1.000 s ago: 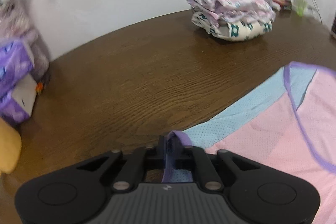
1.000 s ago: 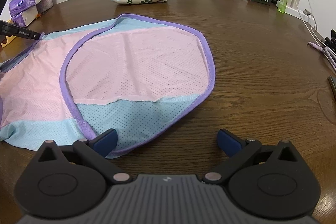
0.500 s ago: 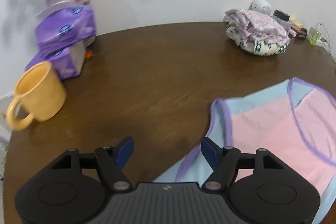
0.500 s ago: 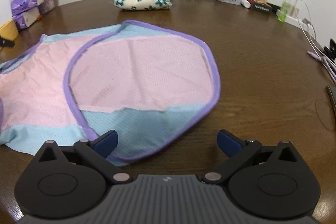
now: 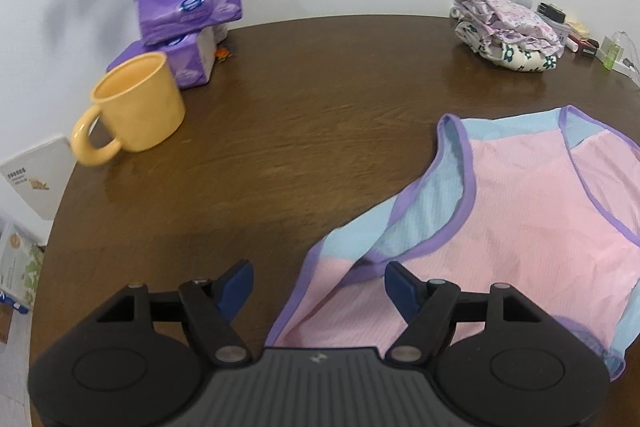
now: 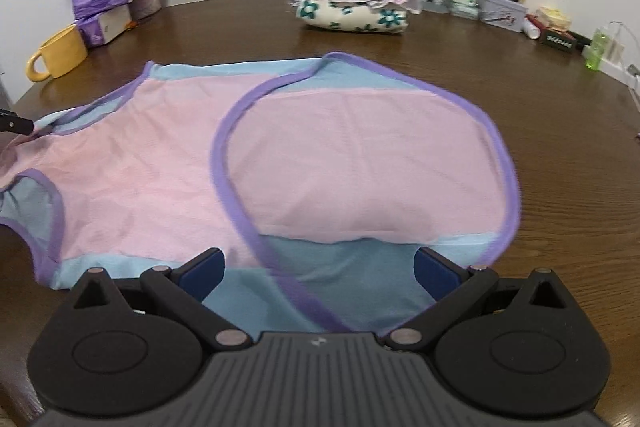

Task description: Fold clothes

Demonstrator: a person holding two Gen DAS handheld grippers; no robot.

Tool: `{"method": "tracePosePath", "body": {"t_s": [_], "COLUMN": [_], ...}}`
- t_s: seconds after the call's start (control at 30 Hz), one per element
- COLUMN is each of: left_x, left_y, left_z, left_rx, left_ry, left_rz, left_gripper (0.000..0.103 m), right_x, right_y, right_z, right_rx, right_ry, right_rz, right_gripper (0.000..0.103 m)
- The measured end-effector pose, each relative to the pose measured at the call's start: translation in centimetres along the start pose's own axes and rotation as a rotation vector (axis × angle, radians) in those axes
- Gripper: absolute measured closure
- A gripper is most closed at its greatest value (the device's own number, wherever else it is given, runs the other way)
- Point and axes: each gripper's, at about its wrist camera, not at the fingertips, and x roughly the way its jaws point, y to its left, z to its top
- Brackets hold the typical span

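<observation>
Both tools stand spread wide with nothing between their fingers. Left tool [image 5: 319, 281] hangs over the strap end of the pink, blue and purple-trimmed garment [image 5: 532, 203], its right finger above the fabric, its left above bare bench [image 5: 280, 131]. Right tool [image 6: 319, 269] sits over the garment's blue hem [image 6: 340, 279], where one half lies folded over the other. Farther off are a yellow mug [image 5: 136, 105], purple tissue packs [image 5: 188, 7] and a folded clothes stack [image 6: 352, 1].
</observation>
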Motion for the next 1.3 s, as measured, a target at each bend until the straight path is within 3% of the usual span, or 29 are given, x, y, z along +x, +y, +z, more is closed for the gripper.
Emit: {"method": "tracePosePath", "body": {"t_s": [0.4, 1.3], "left_x": [0.1, 2.4], "left_y": [1.4, -0.4], "left_z": [-1.2, 0.6], "left_rx": [-0.022, 0.014], "left_ry": [0.005, -0.002], "left_rz": [-0.037, -0.079], "left_gripper": [0.031, 0.031], "right_x": [0.3, 1.3], "right_y": [4.7, 7.6], "right_z": [0.1, -0.3], "right_rx": [-0.035, -0.058], "right_ry": [-0.001, -0.003], "right_rz": [0.058, 0.054], "right_gripper": [0.001, 0.001]}}
